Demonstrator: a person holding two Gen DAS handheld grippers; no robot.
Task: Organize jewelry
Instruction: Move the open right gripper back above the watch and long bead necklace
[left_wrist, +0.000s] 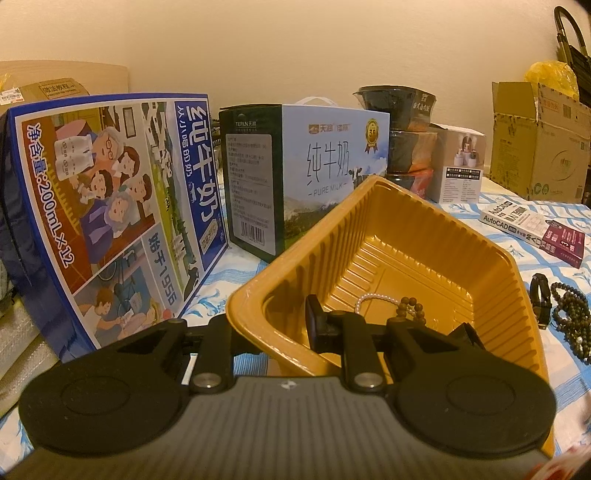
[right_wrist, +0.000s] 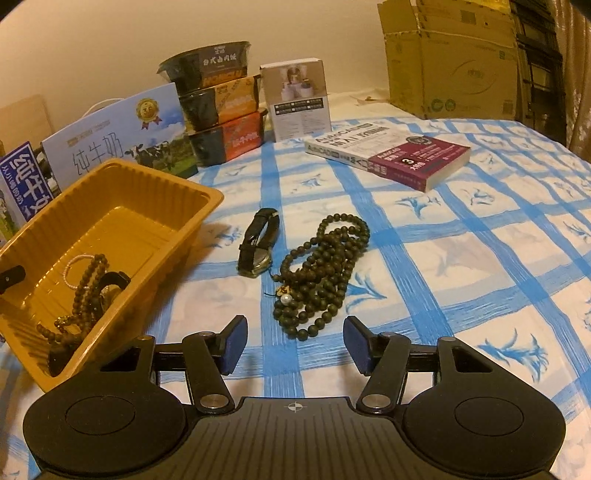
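Note:
A yellow plastic tray (left_wrist: 402, 201) sits on the blue-checked cloth, and my left gripper (left_wrist: 275, 330) is shut on its near wall, one finger (left_wrist: 314, 319) inside. The tray (right_wrist: 155, 273) holds a pearl bracelet (right_wrist: 75, 264), a brown bead string (right_wrist: 88, 284) and a dark band (right_wrist: 116, 278). On the cloth to its right lie a black wristwatch (right_wrist: 258, 243) and a piled dark bead necklace (right_wrist: 325, 269). My right gripper (right_wrist: 295, 334) hangs open just short of the necklace's near end, with nothing between its blue pads (right_wrist: 234, 343).
Two milk cartons (left_wrist: 110, 206) (left_wrist: 317, 162) stand behind the tray. Stacked food bowls (right_wrist: 218, 107) and a small white box (right_wrist: 299, 99) line the back. A thick book (right_wrist: 391, 155) lies on the cloth at the far right, and a cardboard box (right_wrist: 450, 62) stands behind it.

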